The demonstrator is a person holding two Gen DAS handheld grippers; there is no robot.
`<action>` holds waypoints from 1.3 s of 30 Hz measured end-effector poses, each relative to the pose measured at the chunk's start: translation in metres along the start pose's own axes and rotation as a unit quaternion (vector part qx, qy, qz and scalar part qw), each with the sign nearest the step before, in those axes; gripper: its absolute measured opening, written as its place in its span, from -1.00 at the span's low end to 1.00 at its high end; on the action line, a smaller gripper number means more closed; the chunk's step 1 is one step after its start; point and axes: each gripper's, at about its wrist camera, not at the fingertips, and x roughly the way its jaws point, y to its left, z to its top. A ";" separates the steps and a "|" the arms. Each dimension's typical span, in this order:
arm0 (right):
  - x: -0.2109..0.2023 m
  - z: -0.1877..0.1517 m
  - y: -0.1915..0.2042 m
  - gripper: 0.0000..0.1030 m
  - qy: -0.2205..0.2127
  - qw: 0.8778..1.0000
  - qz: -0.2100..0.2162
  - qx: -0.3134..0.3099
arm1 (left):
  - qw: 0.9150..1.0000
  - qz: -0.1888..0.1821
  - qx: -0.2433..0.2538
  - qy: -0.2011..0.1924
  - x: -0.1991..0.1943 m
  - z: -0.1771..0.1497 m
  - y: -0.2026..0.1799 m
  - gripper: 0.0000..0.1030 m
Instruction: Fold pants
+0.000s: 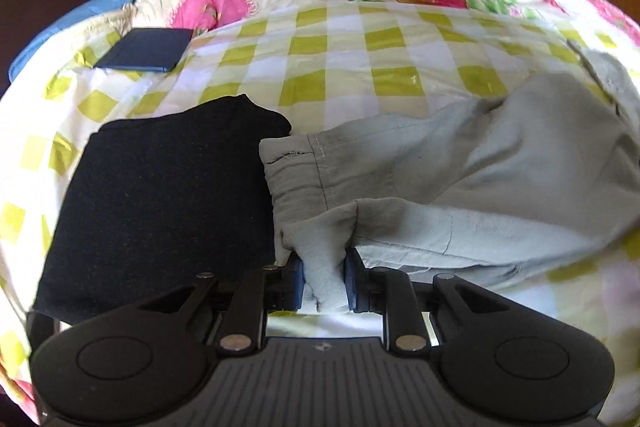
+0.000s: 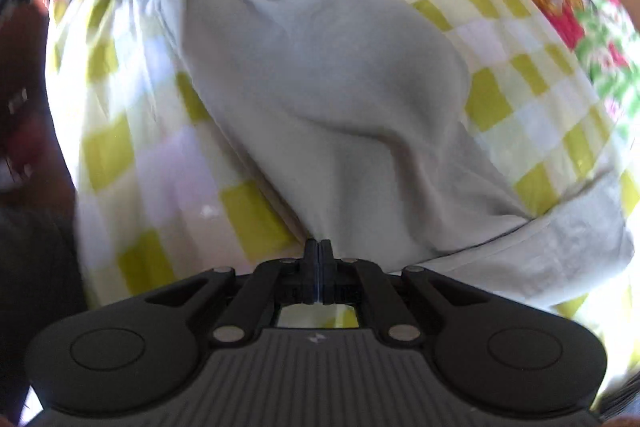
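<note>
Left wrist, pants [image 1: 440, 179] pinched in left tool [image 1: 324, 279]

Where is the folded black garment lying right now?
In the left wrist view, the folded black fabric garment lies on the green-checked bedspread, left of and touching the grey pants.

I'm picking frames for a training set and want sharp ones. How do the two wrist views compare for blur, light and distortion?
Left wrist view: mostly sharp, daylit, stitching readable on the light grey cotton pants held in the left gripper; fisheye curves the green-checked bedspread. Right wrist view: motion-smeared toward the edges, checks streaked, the right gripper crisp, a dark blurred area at left.
</note>
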 end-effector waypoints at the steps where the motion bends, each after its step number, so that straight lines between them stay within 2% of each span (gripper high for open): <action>1: 0.003 0.000 -0.002 -0.93 0.004 1.000 0.009 0.017 | 1.000 0.007 0.011 0.008 0.003 -0.005 -0.002 -0.26; 3: 0.008 0.002 0.003 -0.87 0.023 0.999 0.026 0.013 | 0.999 0.015 0.021 0.026 0.008 -0.014 -0.003 -0.19; 7: -0.003 -0.003 0.013 -0.83 0.010 1.000 0.021 -0.004 | 0.997 0.046 0.031 0.048 0.003 -0.031 -0.006 -0.19; 10: -0.013 -0.005 0.001 -0.80 0.002 0.999 0.019 0.047 | 0.996 0.067 0.002 0.054 -0.007 -0.035 0.001 -0.19; 13: -0.024 -0.011 -0.023 -0.79 -0.011 0.994 -0.004 0.107 | 0.994 0.100 -0.032 0.034 -0.022 -0.036 0.004 -0.19; 17: -0.033 -0.023 -0.071 -0.79 -0.023 0.976 -0.047 0.210 | 0.993 0.102 -0.061 0.005 -0.028 -0.025 -0.006 -0.19; 20: -0.037 -0.026 -0.117 -0.72 -0.036 0.953 -0.086 0.287 | 0.994 0.096 -0.043 -0.021 -0.030 -0.009 -0.027 -0.19; 24: -0.030 -0.014 -0.186 -0.35 -0.066 0.916 -0.127 0.374 | 0.998 0.029 -0.043 -0.047 -0.031 0.021 -0.063 -0.18; 26: -0.018 -0.006 -0.219 -0.32 -0.086 0.893 -0.141 0.419 | 0.997 -0.020 -0.036 -0.062 -0.028 0.036 -0.088 -0.17; 28: 0.001 0.004 -0.254 -0.21 -0.088 0.865 -0.152 0.470 | 0.994 -0.072 -0.038 -0.072 -0.024 0.047 -0.113 -0.16; 31: 0.040 0.014 -0.291 -0.20 -0.065 0.839 -0.150 0.519 | 0.989 -0.125 -0.016 -0.078 -0.014 0.061 -0.155 -0.15; 32: 0.052 0.016 -0.297 -0.20 -0.054 0.835 -0.144 0.529 | 0.987 -0.140 -0.009 -0.075 -0.011 0.063 -0.166 -0.15; 34: 0.071 0.015 -0.303 -0.27 -0.038 0.834 -0.155 0.528 | 0.984 -0.164 0.001 -0.066 -0.007 0.065 -0.186 -0.15; 35: 0.073 0.012 -0.303 -0.40 -0.043 0.834 -0.163 0.526 | 0.983 -0.173 0.001 -0.061 -0.006 0.065 -0.192 -0.14; 36: 0.069 0.007 -0.305 -0.95 -0.051 0.828 -0.160 0.535 | 0.982 -0.182 0.007 -0.054 -0.006 0.065 -0.198 -0.14; 39: 0.034 -0.025 -0.311 -0.98 -0.104 0.804 -0.117 0.573 | 0.982 -0.183 0.023 -0.043 -0.010 0.065 -0.210 -0.13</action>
